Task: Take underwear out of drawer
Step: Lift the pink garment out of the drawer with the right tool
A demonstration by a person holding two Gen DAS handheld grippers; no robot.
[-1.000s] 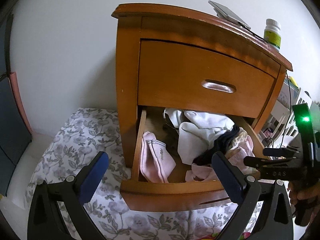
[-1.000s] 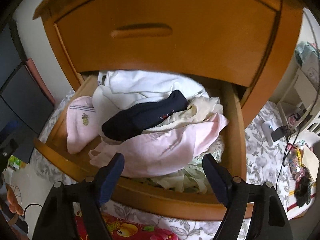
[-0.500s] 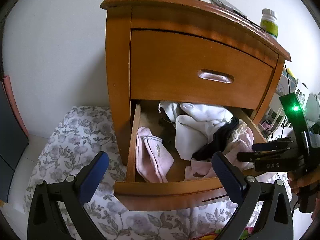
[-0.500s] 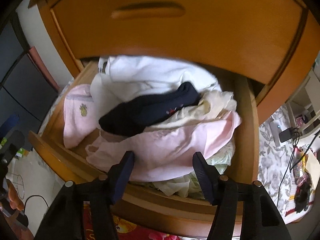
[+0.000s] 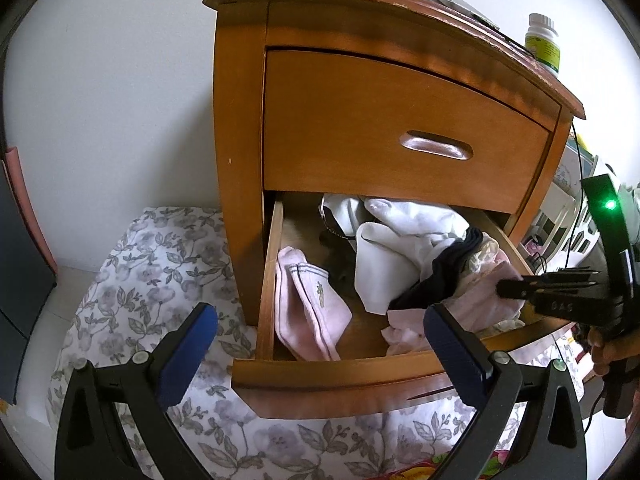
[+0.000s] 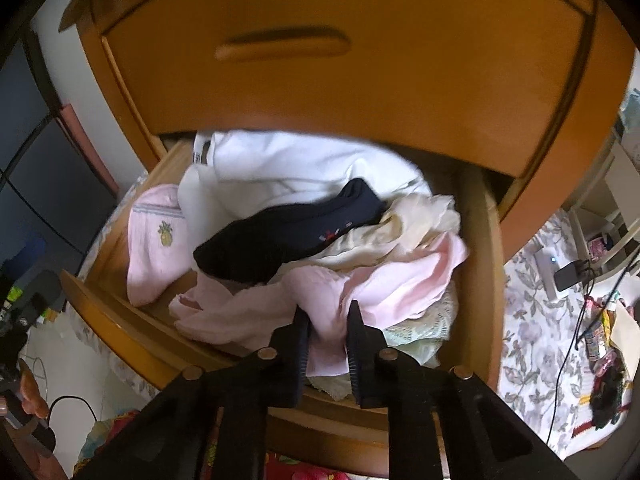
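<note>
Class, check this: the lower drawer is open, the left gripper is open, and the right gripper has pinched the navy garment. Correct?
Not quite. The right gripper has just closed on the pink garment, not the navy garment, as the right wrist view shows. The rest stands.

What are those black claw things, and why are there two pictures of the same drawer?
They are grippers, like big tongs; a person holds one in each hand. Each carries a camera, so you get two views. The left gripper waits open in front of the wooden nightstand. The right gripper has just squeezed shut on a pink garment in the open drawer. Also inside: pink socks, a dark sock and white clothes.
</note>
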